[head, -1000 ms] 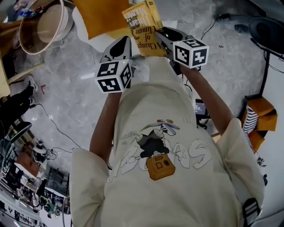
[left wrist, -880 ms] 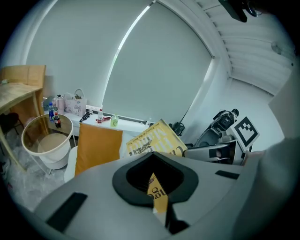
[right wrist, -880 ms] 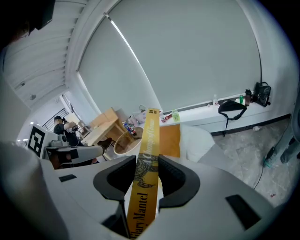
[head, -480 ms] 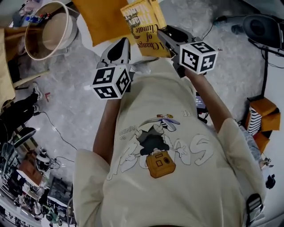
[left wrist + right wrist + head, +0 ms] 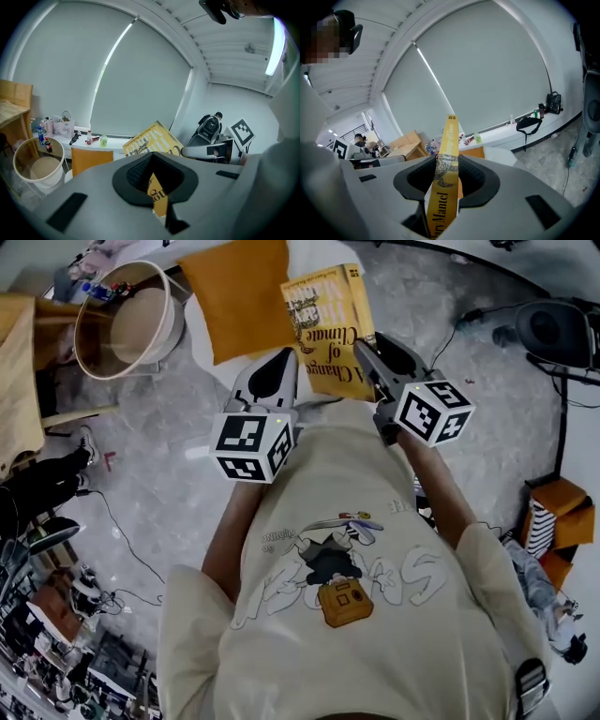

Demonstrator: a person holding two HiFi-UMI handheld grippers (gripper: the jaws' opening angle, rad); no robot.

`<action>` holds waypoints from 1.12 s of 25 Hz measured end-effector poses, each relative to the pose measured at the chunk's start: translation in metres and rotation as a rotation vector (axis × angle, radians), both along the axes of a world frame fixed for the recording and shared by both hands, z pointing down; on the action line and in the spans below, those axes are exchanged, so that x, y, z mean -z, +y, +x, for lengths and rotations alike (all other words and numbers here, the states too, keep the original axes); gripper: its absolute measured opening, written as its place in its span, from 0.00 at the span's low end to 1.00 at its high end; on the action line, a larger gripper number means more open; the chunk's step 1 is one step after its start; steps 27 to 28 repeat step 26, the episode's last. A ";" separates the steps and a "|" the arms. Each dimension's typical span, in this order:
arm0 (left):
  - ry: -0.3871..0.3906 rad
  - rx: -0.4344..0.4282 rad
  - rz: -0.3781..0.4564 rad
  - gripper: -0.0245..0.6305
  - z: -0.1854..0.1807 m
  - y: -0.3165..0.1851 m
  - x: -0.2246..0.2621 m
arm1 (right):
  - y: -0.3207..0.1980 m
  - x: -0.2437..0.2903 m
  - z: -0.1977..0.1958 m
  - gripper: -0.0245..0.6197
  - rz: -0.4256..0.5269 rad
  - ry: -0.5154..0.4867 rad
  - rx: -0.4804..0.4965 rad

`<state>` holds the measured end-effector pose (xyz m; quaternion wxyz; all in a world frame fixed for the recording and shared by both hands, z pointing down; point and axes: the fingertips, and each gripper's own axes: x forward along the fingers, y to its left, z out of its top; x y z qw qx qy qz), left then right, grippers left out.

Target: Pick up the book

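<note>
Head view: both grippers are holding the yellow book up between them.
The left gripper is pinching the book's near corner and the right gripper is clamping its spine. Compared with a second ago, more cover is showing, and more of the orange cushion beyond the left gripper.

**Pale room, grey stone floor, blind drawn**

Under you lies a grey marbled floor, with a thin black cable trailing across it. Ahead on your left stands a round pale tub, and an orange cushion lies just beside it. Before you a wide window has its pale blind drawn. Small bottles stand on the white sill below it. A wooden desk is at your far left. A strip light glows on the slatted ceiling. An orange box sits on the floor at your right.
</note>
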<state>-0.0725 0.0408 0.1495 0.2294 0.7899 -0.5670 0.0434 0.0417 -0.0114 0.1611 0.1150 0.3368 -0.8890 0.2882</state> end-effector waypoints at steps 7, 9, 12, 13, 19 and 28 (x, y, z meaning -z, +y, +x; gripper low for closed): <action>0.016 -0.018 0.022 0.04 0.002 0.003 0.010 | 0.001 0.015 -0.001 0.30 0.020 -0.026 -0.035; 0.014 -0.021 0.018 0.04 0.002 0.004 0.009 | 0.002 0.017 -0.001 0.30 0.023 -0.024 -0.040; 0.013 -0.015 0.019 0.05 -0.001 0.005 0.008 | 0.003 0.017 -0.002 0.30 0.023 -0.021 -0.041; 0.014 -0.011 0.019 0.04 -0.002 0.005 0.007 | 0.003 0.016 -0.002 0.30 0.023 -0.020 -0.041; 0.018 0.006 0.016 0.05 -0.009 0.004 0.007 | 0.004 0.019 -0.004 0.30 0.020 -0.027 -0.041; 0.033 0.015 -0.007 0.05 -0.006 0.011 0.001 | 0.008 0.018 -0.002 0.30 0.003 -0.023 -0.038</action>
